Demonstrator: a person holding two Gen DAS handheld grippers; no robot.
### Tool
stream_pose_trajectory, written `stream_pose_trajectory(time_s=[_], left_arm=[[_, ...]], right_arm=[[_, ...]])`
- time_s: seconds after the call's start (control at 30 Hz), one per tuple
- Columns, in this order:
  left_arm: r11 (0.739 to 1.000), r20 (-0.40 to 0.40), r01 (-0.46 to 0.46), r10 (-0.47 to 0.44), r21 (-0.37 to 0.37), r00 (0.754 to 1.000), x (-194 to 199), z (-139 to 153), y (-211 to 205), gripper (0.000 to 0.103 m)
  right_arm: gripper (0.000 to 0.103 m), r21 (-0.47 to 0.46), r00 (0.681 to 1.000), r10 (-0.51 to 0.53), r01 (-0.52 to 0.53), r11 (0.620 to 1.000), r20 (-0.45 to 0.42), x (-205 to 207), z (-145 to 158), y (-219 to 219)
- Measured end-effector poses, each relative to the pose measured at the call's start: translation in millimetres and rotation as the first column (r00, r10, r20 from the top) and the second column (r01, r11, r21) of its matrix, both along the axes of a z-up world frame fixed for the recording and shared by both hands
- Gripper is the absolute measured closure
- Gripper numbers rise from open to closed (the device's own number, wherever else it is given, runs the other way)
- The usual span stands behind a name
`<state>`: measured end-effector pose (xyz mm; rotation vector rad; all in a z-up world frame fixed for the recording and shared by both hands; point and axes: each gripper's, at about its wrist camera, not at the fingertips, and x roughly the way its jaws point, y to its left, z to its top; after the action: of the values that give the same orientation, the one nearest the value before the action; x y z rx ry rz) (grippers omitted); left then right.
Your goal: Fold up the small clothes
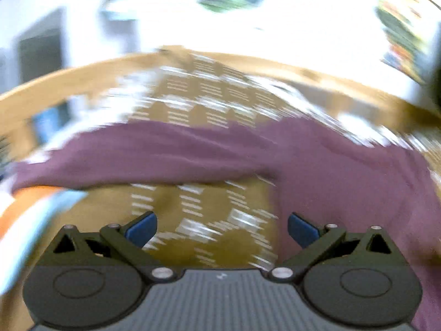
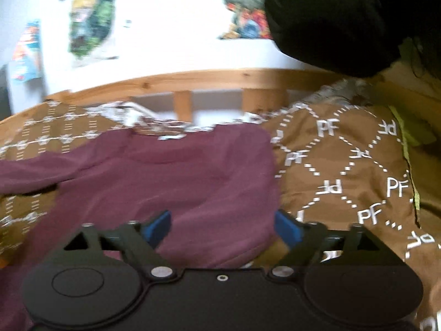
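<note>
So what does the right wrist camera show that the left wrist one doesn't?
Only the right view shows the shirt's neckline and whole body, the brown cover printed with PF letters, a black bulky shape and colourful wall pictures.

Only the left view shows an orange and white blur at its edge.

Both show the maroon shirt on a patterned brown bedspread, the wooden bed rail, and an open claw: right claw, left claw.
</note>
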<state>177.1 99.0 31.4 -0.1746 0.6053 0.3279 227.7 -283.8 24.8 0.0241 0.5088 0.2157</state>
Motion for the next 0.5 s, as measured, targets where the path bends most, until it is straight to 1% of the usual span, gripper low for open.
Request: stream_pose_trajectory(time_s=[0.03, 0.1, 0.2, 0.27, 0.33, 0.4, 0.43, 0.5], left_arm=[[0.998, 0.024, -0.06, 0.06, -0.012, 0.998, -4.1, 4.0, 15.9, 0.0], [0.983, 0.076, -0.168, 0.173, -0.072, 0.982, -14.7, 11.7, 51.2, 0.0], [0.95, 0.148, -0.279, 0.299, -0.14, 0.943, -31.4, 21.1, 87.6, 0.001], [0.934, 0.185, -0.325, 0.348, -0.146, 0.919, -40.5, 27.4, 101.7, 0.002], [0.912, 0.209, -0.388, 0.408, -0.132, 0.889, -48.6, 32.8, 108.7, 0.003], [0.888, 0.197, -0.442, 0.46, -0.129, 0.866, -50.3, 33.0, 117.5, 0.005], [0.878, 0.179, -0.457, 0.477, -0.142, 0.86, -51.6, 31.2, 123.6, 0.005], [0.855, 0.121, -0.474, 0.504, -0.21, 0.855, -49.3, 24.9, 136.8, 0.01]], right_arm=[[0.004, 0.009, 1.0, 0.022, -0.022, 1.0, 0.002, -10.4, 2.1, 4.5], [0.002, 0.027, 0.999, 0.051, -0.051, 0.998, -0.003, -29.0, 3.6, 13.2], [0.001, 0.054, 0.995, 0.101, -0.1, 0.994, -0.021, -54.6, -0.2, 26.2], [0.001, 0.066, 0.992, 0.123, -0.12, 0.991, -0.034, -69.2, -4.8, 34.4], [0.001, 0.069, 0.989, 0.142, -0.139, 0.988, -0.044, -80.2, -9.4, 42.6], [0.001, 0.057, 0.988, 0.152, -0.15, 0.987, -0.031, -90.5, -12.7, 50.8], [0.001, 0.053, 0.988, 0.153, -0.151, 0.987, -0.024, -94.5, -13.9, 53.1], [0.001, 0.06, 0.988, 0.153, -0.152, 0.987, -0.018, -98.7, -15.0, 58.0]])
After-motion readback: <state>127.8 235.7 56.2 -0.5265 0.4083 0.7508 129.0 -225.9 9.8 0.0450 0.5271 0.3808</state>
